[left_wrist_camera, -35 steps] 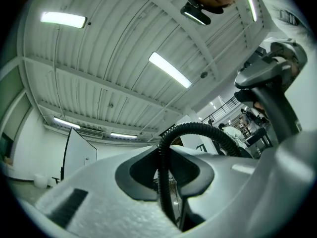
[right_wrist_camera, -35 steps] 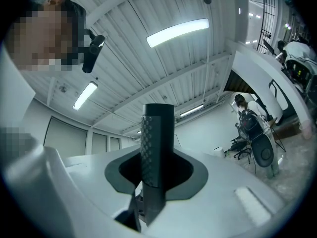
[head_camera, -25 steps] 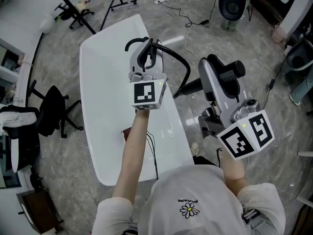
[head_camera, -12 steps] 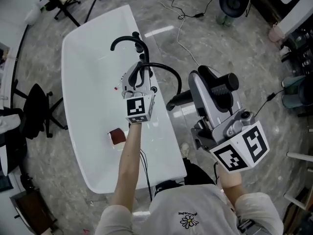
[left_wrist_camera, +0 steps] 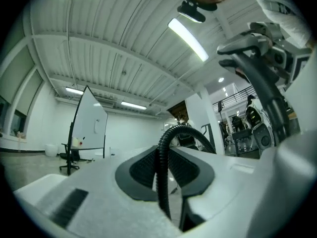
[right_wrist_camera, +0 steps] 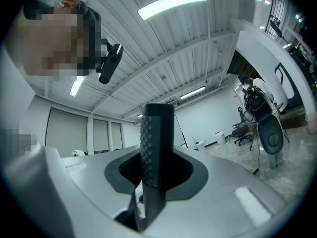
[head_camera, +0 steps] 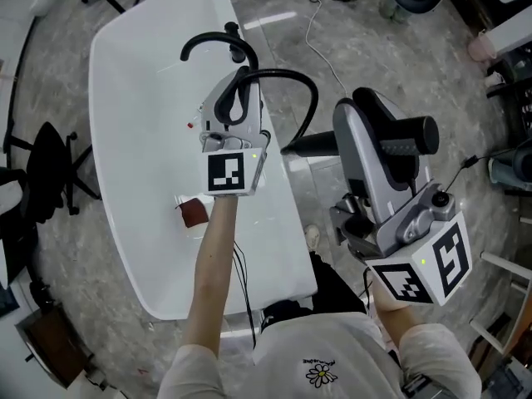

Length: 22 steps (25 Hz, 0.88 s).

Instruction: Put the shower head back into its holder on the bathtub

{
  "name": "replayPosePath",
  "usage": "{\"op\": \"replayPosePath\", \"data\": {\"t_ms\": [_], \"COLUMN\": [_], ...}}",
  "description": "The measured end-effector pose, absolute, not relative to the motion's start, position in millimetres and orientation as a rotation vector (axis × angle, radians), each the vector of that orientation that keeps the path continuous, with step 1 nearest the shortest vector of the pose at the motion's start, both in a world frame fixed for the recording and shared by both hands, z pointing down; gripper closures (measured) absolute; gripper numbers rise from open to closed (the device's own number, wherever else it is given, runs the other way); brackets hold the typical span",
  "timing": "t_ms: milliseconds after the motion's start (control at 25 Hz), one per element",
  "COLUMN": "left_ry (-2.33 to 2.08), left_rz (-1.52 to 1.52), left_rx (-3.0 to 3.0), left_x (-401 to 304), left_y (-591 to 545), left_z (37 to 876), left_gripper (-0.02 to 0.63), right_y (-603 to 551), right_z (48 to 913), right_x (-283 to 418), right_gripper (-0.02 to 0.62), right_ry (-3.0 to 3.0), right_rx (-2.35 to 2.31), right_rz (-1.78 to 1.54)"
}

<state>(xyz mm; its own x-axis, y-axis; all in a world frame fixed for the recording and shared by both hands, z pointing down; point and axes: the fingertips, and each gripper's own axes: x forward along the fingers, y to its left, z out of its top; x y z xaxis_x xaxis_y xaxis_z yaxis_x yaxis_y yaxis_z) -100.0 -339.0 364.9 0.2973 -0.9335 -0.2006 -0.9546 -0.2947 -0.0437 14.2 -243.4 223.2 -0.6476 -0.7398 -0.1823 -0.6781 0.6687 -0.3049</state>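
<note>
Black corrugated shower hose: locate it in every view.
Head view: black corrugated shower hose arches across upper centre.
Left gripper view: centre, gripped between the jaws.
Right gripper view: not in it.
Shared landmark: textured black shower handle, also in right gripper view.

Below me a white bathtub stands on the grey stone floor; a black tap rises at its rim; a small brown object lies inside; a thin cable lies on the floor.
</note>
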Motion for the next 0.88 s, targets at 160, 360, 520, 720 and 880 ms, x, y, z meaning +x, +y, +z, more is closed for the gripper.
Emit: {"op": "replayPosePath", "data": {"t_ms": [160, 360, 520, 720, 880], "left_ry": [1.708, 1.79, 1.852, 1.926, 1.99], "left_rz": [0.298, 0.261, 0.203, -0.034, -0.282], "left_rx": [-2.369, -2.417, -2.444, -2.484, -2.542], "left_x": [-97, -97, -100, -106, -109], "left_y": [-353, -357, -358, -364, -353], "left_z": [343, 396, 442, 527, 606], "left_gripper": [0.551, 0.551, 0.551, 0.55, 0.551], "right_y": [-244, -253, -262, -281, -287], "right_z": [222, 238, 262, 304, 321], "right_x": [14, 16, 16, 21, 24], "right_gripper": [0.497, 0.498, 0.497, 0.497, 0.497], "right_ry": [2.589, 2.607, 2.618, 2.621, 2.601], "right_rx": [-1.184, -1.176, -1.19, -1.215, -1.181], "right_rz": [-0.228, -0.259, -0.302, -0.389, -0.453]}}
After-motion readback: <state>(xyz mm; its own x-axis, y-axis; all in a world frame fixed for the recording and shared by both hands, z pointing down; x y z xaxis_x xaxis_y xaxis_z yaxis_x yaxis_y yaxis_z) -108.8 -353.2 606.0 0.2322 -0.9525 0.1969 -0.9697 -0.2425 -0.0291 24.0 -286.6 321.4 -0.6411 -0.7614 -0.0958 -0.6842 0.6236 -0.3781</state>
